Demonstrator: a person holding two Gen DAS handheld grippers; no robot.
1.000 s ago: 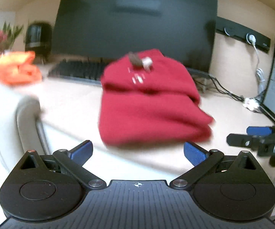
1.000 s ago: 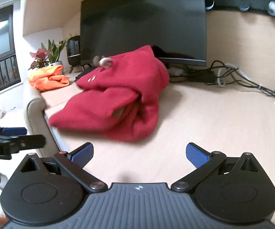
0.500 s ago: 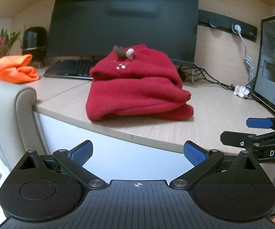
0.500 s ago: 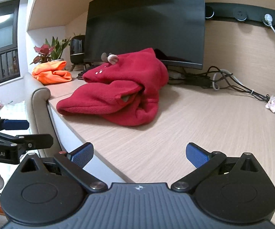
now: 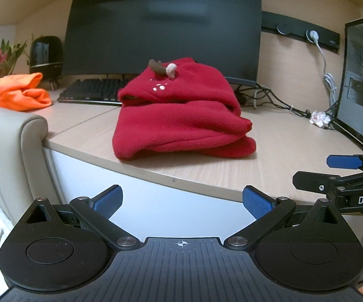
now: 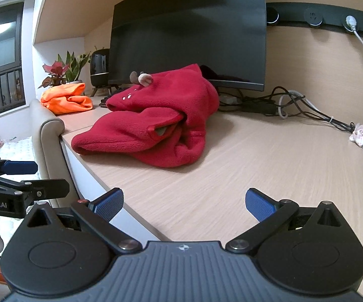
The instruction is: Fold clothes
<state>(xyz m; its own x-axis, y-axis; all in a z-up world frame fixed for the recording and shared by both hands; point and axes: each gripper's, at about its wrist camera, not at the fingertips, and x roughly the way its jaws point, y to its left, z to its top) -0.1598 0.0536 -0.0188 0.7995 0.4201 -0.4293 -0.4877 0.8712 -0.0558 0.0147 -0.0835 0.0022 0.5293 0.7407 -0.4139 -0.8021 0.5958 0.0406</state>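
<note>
A red fleece garment [image 5: 178,115] lies folded in a thick bundle on the wooden desk [image 5: 269,166], with small brown and pink ear-like bits on top; it also shows in the right wrist view [image 6: 156,125]. My left gripper [image 5: 181,201] is open and empty, held off the desk's front edge, apart from the garment. My right gripper [image 6: 184,205] is open and empty above the desk's front part, apart from the garment. Each gripper shows at the edge of the other's view.
An orange garment [image 5: 17,93] lies folded at the desk's far left. A dark monitor [image 5: 163,25], keyboard [image 5: 90,94], black speaker [image 5: 46,58], plant [image 6: 60,70] and cables [image 6: 294,108] stand behind. A second screen [image 5: 362,80] is at right. A beige padded edge [image 5: 7,138] adjoins the desk's left.
Both grippers have drawn back and lowered away from the red garment, which stays folded on the desk. Both stay open.
</note>
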